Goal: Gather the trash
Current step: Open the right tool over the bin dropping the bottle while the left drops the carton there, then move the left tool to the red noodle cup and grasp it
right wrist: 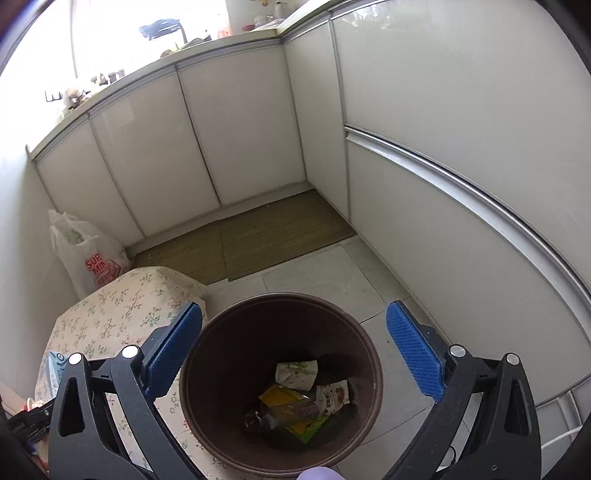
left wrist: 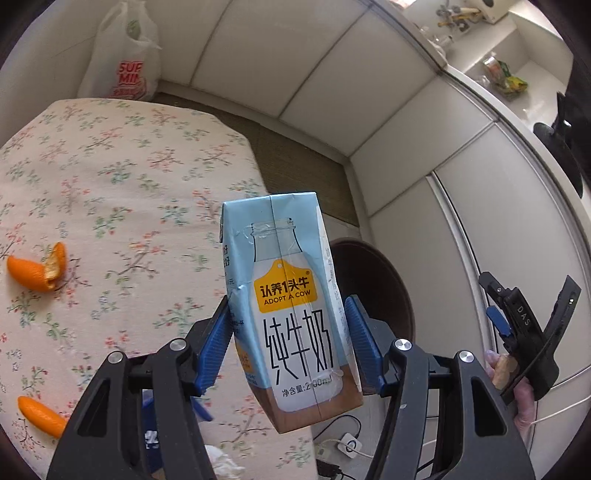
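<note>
Currently left gripper [left wrist: 290, 341] clamps milk carton [left wrist: 291, 306] mid-body, lifted off the table, bin [left wrist: 373, 280] at its 3 o'clock. Light, crushable, already dented; squeeze gently. Right gripper [right wrist: 295, 354] spread, empty, over the bin.

White cabinet doors [right wrist: 240, 140] with silver trim run round the corner in front of me, under a pale countertop [left wrist: 517, 74] cluttered with small things I cannot make out. The floor is light grey tile [right wrist: 325, 273], and a woven greenish mat [right wrist: 258, 232] lies against the foot of the cabinets in the corner, with a white plastic bag [right wrist: 85, 251] printed in red standing by the wall to its left. Strong daylight pours in from above the counter [right wrist: 122, 29], and my worktop wears a cream cloth with small flowers [left wrist: 110, 177]
</note>
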